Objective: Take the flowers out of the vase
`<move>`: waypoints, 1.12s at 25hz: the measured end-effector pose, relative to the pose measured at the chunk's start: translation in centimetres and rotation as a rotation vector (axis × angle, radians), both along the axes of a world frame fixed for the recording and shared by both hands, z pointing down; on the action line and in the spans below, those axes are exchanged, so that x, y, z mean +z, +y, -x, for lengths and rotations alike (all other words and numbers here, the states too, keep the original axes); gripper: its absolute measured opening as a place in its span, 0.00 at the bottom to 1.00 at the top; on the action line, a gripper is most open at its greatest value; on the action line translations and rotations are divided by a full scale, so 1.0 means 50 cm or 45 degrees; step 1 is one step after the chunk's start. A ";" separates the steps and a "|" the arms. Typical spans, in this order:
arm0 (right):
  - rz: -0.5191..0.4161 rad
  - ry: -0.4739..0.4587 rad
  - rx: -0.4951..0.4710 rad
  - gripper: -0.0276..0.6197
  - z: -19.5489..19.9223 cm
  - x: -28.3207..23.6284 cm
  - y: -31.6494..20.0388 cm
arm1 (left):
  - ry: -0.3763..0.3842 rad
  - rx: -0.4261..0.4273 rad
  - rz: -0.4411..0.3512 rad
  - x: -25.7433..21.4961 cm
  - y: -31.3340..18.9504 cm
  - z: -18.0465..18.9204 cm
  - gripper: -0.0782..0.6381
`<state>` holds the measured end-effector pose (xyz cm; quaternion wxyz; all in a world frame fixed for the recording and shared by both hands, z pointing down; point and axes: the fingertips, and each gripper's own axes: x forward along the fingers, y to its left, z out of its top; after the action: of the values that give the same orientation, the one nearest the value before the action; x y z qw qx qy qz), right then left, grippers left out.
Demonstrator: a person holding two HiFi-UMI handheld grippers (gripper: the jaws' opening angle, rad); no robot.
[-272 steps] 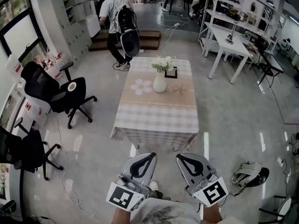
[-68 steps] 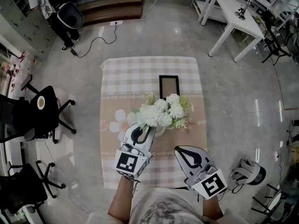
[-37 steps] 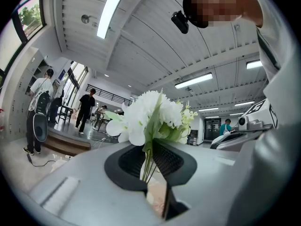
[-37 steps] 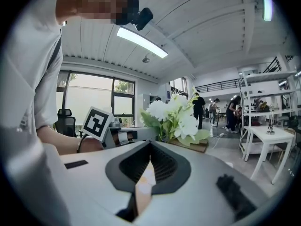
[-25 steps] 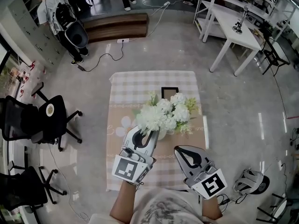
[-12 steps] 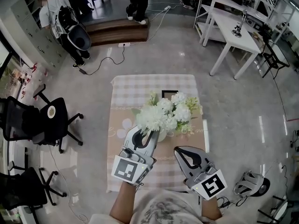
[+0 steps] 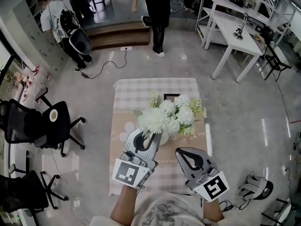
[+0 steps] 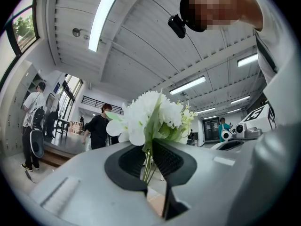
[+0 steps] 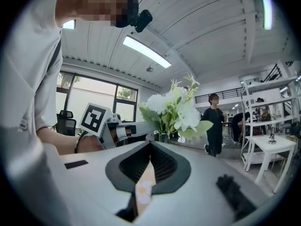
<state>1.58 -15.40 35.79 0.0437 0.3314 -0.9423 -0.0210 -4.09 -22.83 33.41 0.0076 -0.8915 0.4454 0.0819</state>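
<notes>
The left gripper (image 7: 150,135) pinches the white flowers' (image 7: 165,118) stems just above the vase (image 7: 162,138); the right gripper (image 7: 181,150) hangs closed, empty; extraction looks under way; next, raise the stems clear of the rim.

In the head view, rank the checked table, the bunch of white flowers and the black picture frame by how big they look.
1. checked table
2. bunch of white flowers; it sits nearer the camera than the tabletop, so it looks enlarged
3. black picture frame; the flowers hide part of it, so its full size is unsure
</notes>
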 end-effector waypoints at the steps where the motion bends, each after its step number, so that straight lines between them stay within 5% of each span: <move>1: -0.002 0.000 0.000 0.07 0.000 0.000 0.001 | -0.001 0.001 -0.001 -0.001 0.002 0.001 0.18; 28: -0.034 0.003 -0.068 0.07 0.031 -0.024 0.037 | -0.002 -0.047 0.023 -0.017 0.074 0.036 0.18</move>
<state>0.03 -13.57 34.57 0.0399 0.3066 -0.9504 -0.0350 -5.90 -19.14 32.57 0.0014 -0.8832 0.4626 0.0769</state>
